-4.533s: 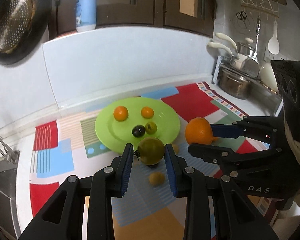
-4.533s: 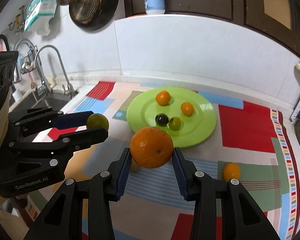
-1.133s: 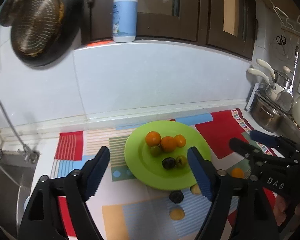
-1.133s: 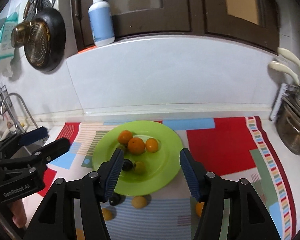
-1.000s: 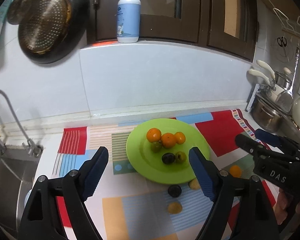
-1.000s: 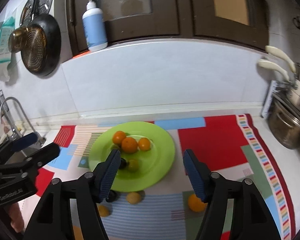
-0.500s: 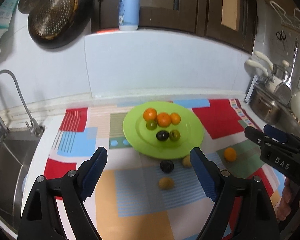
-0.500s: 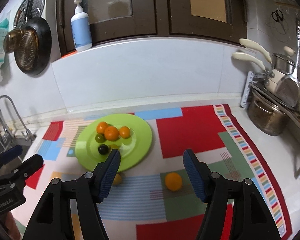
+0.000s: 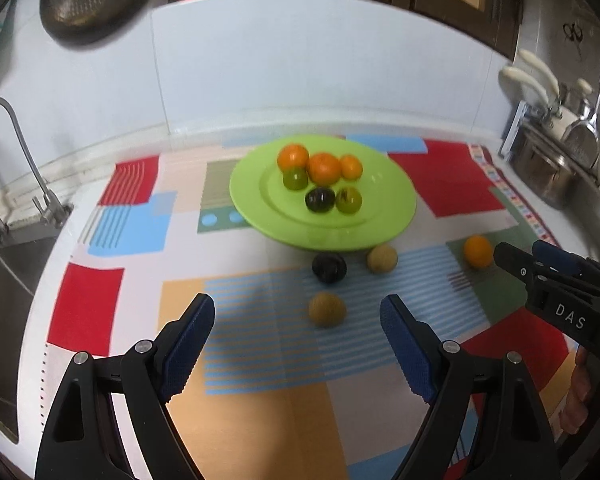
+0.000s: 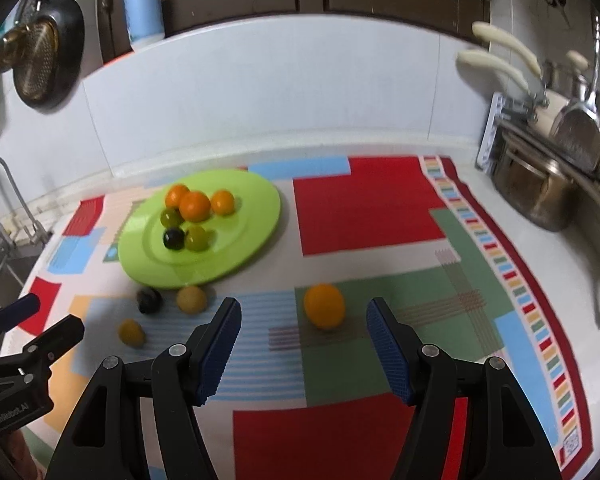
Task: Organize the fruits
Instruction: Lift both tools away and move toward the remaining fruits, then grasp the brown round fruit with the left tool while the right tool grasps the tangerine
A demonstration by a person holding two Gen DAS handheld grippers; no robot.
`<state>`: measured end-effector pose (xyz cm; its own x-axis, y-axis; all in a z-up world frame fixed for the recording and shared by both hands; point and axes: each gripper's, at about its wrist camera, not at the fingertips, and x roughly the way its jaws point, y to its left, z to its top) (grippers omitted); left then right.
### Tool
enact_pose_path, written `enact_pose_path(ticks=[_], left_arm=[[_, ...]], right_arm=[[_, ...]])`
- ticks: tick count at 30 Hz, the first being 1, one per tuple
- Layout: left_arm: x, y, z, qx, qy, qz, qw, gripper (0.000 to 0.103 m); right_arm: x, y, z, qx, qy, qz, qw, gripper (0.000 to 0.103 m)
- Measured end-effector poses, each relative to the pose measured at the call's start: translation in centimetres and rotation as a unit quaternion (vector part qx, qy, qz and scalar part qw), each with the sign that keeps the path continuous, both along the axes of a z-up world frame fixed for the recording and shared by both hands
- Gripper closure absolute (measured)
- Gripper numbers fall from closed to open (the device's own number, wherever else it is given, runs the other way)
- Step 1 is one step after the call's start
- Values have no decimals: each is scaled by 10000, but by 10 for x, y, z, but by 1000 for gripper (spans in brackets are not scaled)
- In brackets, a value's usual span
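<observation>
Left wrist view: left gripper point(image 9: 296, 332) open and empty, jaws spread wide, aimed down at patterned mat point(image 9: 260, 360). Tan fruit point(image 9: 327, 310) just ahead, a little right of centre between the pads. Dark fruit point(image 9: 329, 267) and second tan fruit point(image 9: 382, 259) farther ahead, beside near rim of green plate point(image 9: 396, 208). Six fruits already on plate. Right wrist view: right gripper point(image 10: 304, 340) likewise open, nothing held, lone orange point(image 10: 324, 306) ahead between its fingers, well right of plate. Likely step: approach for pickup, one fruit per tool. Best done by centring each fruit between the pads, lowering until pads flanked its widest part, then closing gently to avoid rolling or bruising. Worth keeping clear of dark fruit close beyond left target.
</observation>
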<state>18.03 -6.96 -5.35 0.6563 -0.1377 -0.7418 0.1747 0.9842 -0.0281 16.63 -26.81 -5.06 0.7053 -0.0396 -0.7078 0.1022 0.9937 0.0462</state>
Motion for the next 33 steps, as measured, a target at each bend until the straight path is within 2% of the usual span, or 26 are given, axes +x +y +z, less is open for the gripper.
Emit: enact_pose_path(ticks=[8, 13, 21, 26, 30, 33], left_arm=[[11, -9, -27, 83, 318, 29, 9995, 20], [19, -14, -38, 107, 438, 62, 9990, 30], [28, -21, -48, 43, 568, -37, 9984, 58], [33, -24, -52, 9, 632, -103, 9979, 69], [34, -25, -52, -22, 605, -162, 9980, 74], [34, -26, -52, 13, 573, -203, 9981, 74]], right_arm=[[17, -10, -31, 120, 371, 5, 9992, 37], [28, -17, -43, 239, 479, -33, 9986, 39], [46, -23, -54, 374, 598, 20, 9975, 52], [52, -22, -58, 366, 596, 57, 9975, 57], [55, -21, -58, 296, 585, 79, 9978, 66], [56, -21, -58, 268, 571, 92, 9980, 69]])
